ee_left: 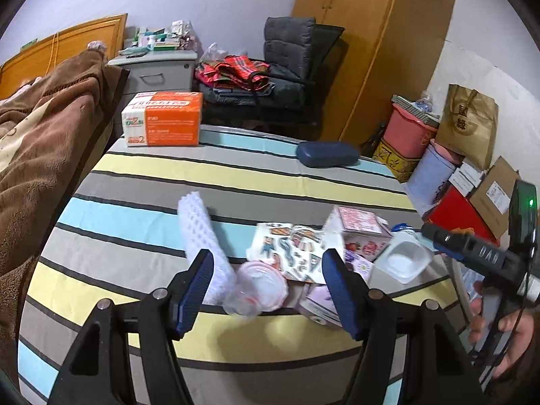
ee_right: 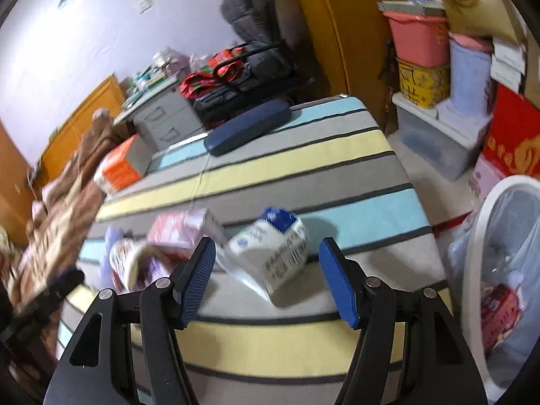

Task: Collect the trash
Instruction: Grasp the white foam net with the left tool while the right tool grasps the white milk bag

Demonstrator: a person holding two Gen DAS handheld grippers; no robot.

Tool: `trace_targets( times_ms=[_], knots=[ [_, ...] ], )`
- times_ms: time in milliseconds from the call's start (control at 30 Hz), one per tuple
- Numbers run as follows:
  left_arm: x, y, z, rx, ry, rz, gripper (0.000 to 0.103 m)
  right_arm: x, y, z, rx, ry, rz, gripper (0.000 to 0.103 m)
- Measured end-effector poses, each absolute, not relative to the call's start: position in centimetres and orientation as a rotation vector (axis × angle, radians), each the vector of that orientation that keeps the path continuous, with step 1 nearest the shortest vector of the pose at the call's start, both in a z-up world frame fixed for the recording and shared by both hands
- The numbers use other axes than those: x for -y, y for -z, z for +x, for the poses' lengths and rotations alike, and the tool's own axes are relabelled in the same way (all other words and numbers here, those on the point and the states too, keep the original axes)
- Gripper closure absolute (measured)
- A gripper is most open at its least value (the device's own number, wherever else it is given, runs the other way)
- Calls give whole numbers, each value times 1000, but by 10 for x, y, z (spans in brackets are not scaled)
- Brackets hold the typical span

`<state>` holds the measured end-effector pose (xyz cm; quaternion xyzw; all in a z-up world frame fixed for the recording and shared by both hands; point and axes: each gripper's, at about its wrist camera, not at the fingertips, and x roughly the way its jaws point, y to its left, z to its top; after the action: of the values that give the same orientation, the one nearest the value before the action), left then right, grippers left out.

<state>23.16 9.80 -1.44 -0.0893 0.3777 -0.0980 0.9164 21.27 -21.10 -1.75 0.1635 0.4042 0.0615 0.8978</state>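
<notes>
Trash lies on a striped table (ee_left: pixel 141 175). My left gripper (ee_left: pixel 268 265) is open just above a clear plastic cup with a pink lid (ee_left: pixel 260 290). Beside it lie white bubble wrap (ee_left: pixel 202 236), a printed paper wrapper (ee_left: pixel 290 249), a pink carton (ee_left: pixel 361 233) and a clear plastic tub (ee_left: pixel 403 261). My right gripper (ee_right: pixel 268 253) is open, with a white and blue milk carton (ee_right: pixel 273 253) lying on the table between its fingers. A pink carton (ee_right: pixel 175 233) and a paper cup (ee_right: pixel 126 263) lie to its left. A white bin with a plastic liner (ee_right: pixel 506 270) stands at the right.
An orange and white tissue box (ee_left: pixel 165 123) and a dark blue glasses case (ee_left: pixel 327 153) sit at the table's far side. A bed with a brown blanket (ee_left: pixel 44 141) is on the left. Boxes, bags and a pink bucket (ee_left: pixel 408 135) are stacked on the right.
</notes>
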Motion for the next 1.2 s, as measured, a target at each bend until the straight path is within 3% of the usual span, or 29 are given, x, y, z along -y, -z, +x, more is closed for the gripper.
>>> trace_targets(
  times_ms=[467,900,1000,1067,1200],
  knots=[
    [-126,34,266,-838,172,-252,33,200,45,240,-1021,-49,378,37],
    [-137,59,290,-939,146,-304,33,193,37,229,-1013,-146,206,39],
    [-138,65,292,-955,153,-318,42,195,36,227,-1000,-156,207,39],
    [-137,69,293,-971,169,-330,56,195,36,227,-994,-160,207,40],
    [-137,69,293,-971,159,-335,67,191,36,224,-973,-167,194,40]
  ],
)
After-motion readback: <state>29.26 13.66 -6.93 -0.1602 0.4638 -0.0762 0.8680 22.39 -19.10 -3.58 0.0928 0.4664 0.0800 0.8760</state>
